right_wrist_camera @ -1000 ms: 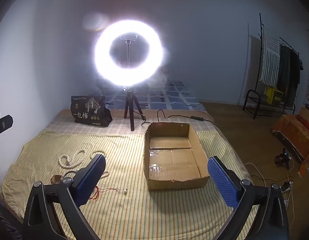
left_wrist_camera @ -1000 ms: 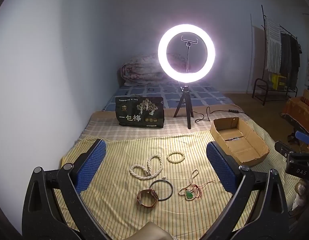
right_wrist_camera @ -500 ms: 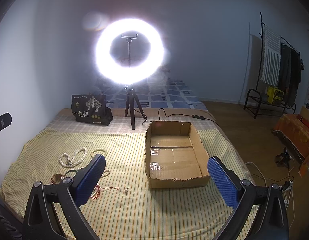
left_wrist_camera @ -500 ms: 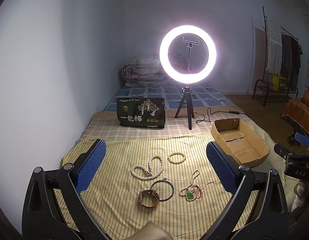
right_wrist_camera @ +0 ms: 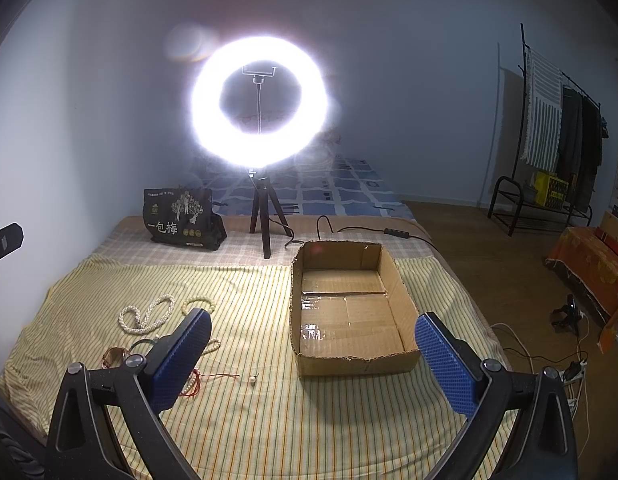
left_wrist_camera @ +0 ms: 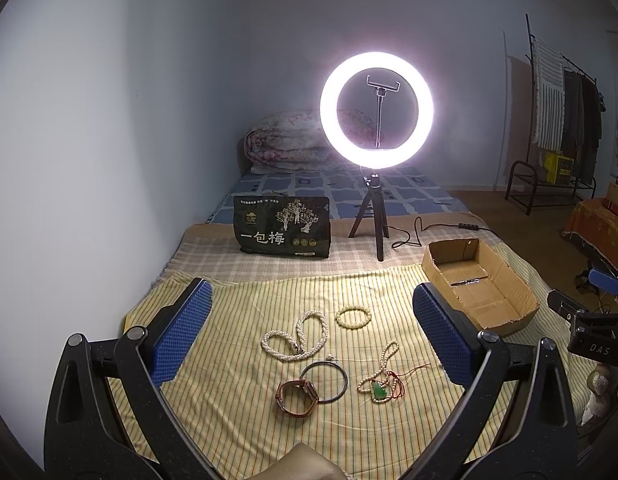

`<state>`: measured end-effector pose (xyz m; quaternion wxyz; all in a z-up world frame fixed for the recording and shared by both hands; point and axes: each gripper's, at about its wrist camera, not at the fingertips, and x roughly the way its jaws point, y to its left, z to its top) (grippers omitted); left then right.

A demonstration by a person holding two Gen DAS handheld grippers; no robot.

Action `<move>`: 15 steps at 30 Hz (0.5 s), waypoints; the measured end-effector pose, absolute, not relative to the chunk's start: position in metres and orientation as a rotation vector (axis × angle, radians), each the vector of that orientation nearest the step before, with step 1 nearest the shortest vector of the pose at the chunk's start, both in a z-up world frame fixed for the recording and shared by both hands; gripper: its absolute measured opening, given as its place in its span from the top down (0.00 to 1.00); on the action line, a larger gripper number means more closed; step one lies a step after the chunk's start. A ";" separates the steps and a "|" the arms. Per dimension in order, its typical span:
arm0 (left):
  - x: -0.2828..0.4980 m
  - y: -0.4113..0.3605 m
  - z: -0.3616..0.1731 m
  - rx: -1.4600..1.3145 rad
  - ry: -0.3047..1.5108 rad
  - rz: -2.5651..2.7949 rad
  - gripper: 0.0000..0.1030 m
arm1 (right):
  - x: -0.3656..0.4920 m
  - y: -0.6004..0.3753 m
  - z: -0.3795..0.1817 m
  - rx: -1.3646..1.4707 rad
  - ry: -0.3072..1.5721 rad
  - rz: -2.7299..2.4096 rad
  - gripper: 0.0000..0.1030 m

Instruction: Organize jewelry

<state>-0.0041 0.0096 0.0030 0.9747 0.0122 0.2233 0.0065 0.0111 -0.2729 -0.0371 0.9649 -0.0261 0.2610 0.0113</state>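
Both claws are hanging wide open over the bed, holding nothing: the left claw (left_wrist_camera: 309, 332) is facing the jewelry, the right claw (right_wrist_camera: 313, 356) is facing the empty box (right_wrist_camera: 397, 280), which is sitting near the bed's right edge.

The jewelry is lying loose on the striped sheet (left_wrist_camera: 237, 400), toward the bed's left side and well apart from the box. The pearl rope (left_wrist_camera: 296, 338) and the pendant string (left_wrist_camera: 383, 378) are probably limp and light; they should sag and trail, so a pinch across bunched strands looks safest. The bead bracelet (left_wrist_camera: 353, 316) and the dark bangle (left_wrist_camera: 324, 376) are lying flat; the bangle looks stiff and thin, likely slippery, best pinched across its rim. The watch (left_wrist_camera: 297, 396) is touching the bangle and standing on its strap, offering the strap loop to grip. A tiny bead (right_wrist_camera: 252, 380) is lying alone, hard to pinch.
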 end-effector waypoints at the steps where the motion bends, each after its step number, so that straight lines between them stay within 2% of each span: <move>1: -0.004 0.010 0.003 0.025 0.451 0.013 0.01 | 0.011 -0.273 -0.037 -0.054 0.528 0.022 0.00; 15: -0.004 0.010 0.002 0.024 0.450 0.013 0.01 | 0.009 -0.274 -0.041 -0.055 0.534 0.025 0.00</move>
